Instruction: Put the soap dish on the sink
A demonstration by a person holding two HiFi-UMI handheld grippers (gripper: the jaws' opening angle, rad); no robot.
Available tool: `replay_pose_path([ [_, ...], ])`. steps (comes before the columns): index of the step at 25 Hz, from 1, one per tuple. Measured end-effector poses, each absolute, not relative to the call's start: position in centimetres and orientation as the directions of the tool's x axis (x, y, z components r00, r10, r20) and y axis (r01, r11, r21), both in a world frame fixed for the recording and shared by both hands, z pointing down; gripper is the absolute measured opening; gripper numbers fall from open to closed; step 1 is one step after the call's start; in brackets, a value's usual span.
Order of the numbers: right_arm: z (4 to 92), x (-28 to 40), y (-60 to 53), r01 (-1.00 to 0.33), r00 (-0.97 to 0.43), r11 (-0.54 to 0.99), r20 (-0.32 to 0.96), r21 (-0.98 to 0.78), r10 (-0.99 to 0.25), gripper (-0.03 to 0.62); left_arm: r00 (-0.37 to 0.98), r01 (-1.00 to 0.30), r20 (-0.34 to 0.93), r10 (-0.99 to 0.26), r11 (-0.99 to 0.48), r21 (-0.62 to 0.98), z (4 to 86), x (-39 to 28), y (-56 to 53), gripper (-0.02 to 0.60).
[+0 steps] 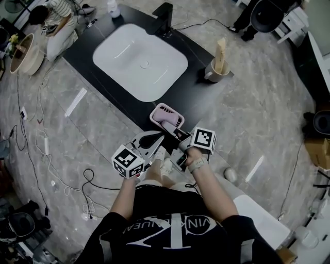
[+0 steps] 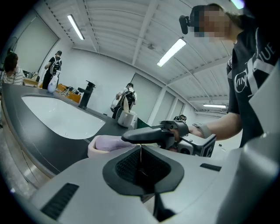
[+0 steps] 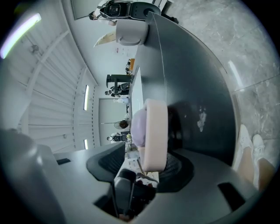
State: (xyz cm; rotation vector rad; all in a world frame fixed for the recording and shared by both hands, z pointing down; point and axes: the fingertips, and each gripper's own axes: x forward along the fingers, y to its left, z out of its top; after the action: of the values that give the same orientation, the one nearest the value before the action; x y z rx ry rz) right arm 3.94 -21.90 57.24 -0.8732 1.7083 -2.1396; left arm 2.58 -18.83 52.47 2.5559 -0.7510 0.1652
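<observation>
A pink soap dish (image 1: 166,116) with a lilac soap bar (image 3: 138,124) in it rests on the black counter (image 1: 203,98), near the front edge and in front of the white sink basin (image 1: 139,62). My right gripper (image 1: 177,133) reaches to the dish's near end. In the right gripper view the dish rim (image 3: 155,131) stands between the jaws of the right gripper (image 3: 144,164), with a gap at the pad: open. My left gripper (image 1: 153,139) hovers just left of the dish, jaws together and empty. In the left gripper view the dish (image 2: 103,144) lies beyond the left gripper (image 2: 140,162).
A black faucet (image 1: 164,18) stands behind the basin and a white bottle (image 1: 113,7) at the counter's far corner. A cup (image 1: 215,71) holding a tall pale object sits at the right end. Cables trail over the marble floor at left. People stand in the background.
</observation>
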Motion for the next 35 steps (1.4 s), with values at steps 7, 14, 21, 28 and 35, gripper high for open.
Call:
replay_pose_path([
  [7, 56.5, 3.4, -22.2, -0.064, -0.789, -0.279, 0.219, -0.958, -0.574, 0.288, 0.883, -0.467, 0.26, -0.391, -0.795, 0.389, 52.5, 5.0, -17.9, 0.02],
  [14, 56.6, 3.3, -22.0, -0.079, -0.796, -0.274, 0.226, -0.959, -0.562, 0.298, 0.895, -0.413, 0.324, -0.306, -0.844, 0.343, 53.4, 7.7, -16.9, 0.02],
  [21, 56.3, 3.1, -22.0, -0.087, -0.804, -0.275, 0.23, -0.958, -0.548, 0.301, 0.883, -0.433, 0.355, -0.308, -0.827, 0.359, 53.9, 7.3, -17.7, 0.014],
  [28, 56.7, 3.2, -21.7, -0.098, -0.809, -0.277, 0.239, -0.956, -0.537, 0.302, 0.858, -0.467, 0.405, -0.317, -0.809, 0.356, 54.9, 6.9, -17.8, 0.014],
  [35, 56.7, 2.9, -21.2, -0.096, -0.813, -0.282, 0.238, -0.955, -0.531, 0.304, 0.832, -0.453, 0.474, -0.289, -0.847, 0.278, 55.3, 8.2, -17.3, 0.014],
])
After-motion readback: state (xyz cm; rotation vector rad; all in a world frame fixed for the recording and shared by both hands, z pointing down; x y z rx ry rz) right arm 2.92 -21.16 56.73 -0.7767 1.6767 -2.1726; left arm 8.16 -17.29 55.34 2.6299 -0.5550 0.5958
